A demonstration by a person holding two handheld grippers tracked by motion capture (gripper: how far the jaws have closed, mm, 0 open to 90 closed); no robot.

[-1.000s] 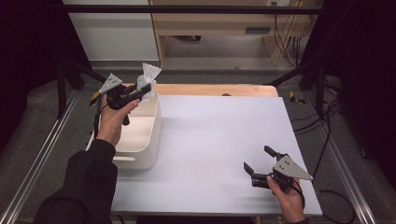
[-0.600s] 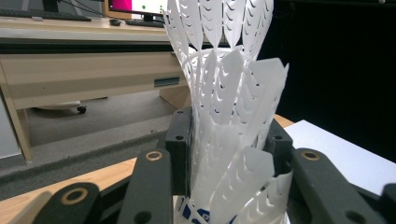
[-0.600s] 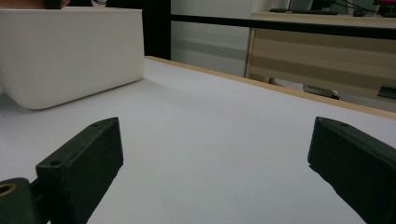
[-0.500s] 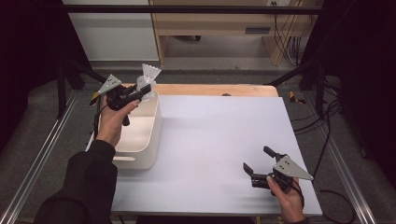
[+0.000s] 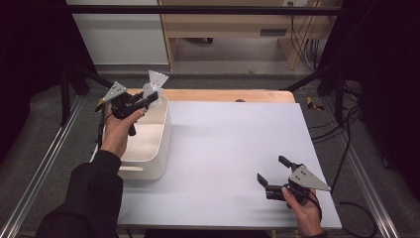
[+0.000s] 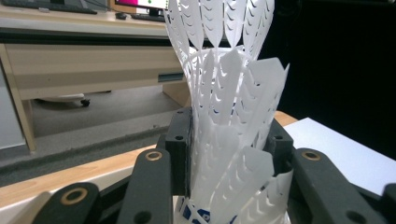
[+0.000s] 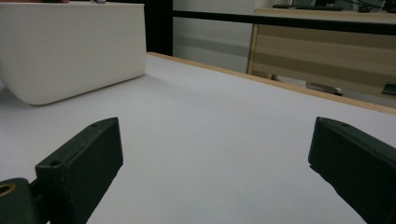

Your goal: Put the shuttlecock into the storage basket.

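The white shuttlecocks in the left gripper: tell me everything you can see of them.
The shuttlecocks look like several nested into one stack, white translucent plastic skirts cut in a feather pattern, with blue marks low down. The left gripper is shut on the stack, its black jaws pressing either side of the skirts. In the high view the stack is held in the air above the far end of the white bin, flared end up and tilted. Only the jaws touch it.
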